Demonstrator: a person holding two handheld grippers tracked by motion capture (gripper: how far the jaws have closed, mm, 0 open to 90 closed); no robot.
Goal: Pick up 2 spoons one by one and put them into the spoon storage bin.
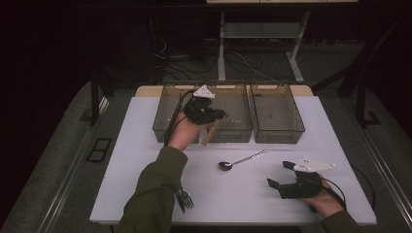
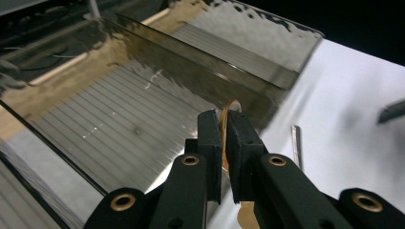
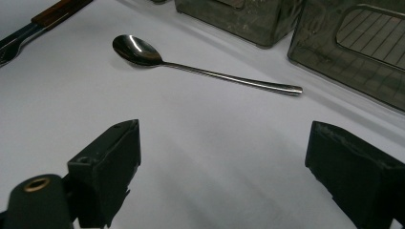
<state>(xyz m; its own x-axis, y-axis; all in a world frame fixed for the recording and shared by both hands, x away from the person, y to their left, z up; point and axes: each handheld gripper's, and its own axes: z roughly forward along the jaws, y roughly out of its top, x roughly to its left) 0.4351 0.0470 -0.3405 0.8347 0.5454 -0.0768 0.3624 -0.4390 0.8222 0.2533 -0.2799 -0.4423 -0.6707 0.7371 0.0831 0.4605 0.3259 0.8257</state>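
My left gripper point(image 1: 218, 115) point(image 2: 223, 117) hovers over the front wall between the left bin point(image 1: 164, 127) and the middle bin point(image 1: 236, 132), shut on a thin wooden-handled utensil point(image 1: 210, 134) point(image 2: 232, 106) that hangs down toward the table. The bin point(image 2: 119, 119) below it has a ribbed floor. A metal spoon point(image 1: 241, 159) point(image 3: 200, 69) lies on the white table point(image 1: 145, 160) in the middle. My right gripper point(image 1: 279, 174) point(image 3: 224, 129) rests low at the front right, open, with nothing between its jaws and pointed at the spoon.
A third smoky bin point(image 1: 278, 132) stands at the back right beside the other two. A fork point(image 1: 184, 199) point(image 3: 14, 43) with a brown handle lies near the front edge, partly under the person's left sleeve point(image 1: 153, 194). The spoon's handle tip point(image 2: 296, 145) lies right of the left jaws.
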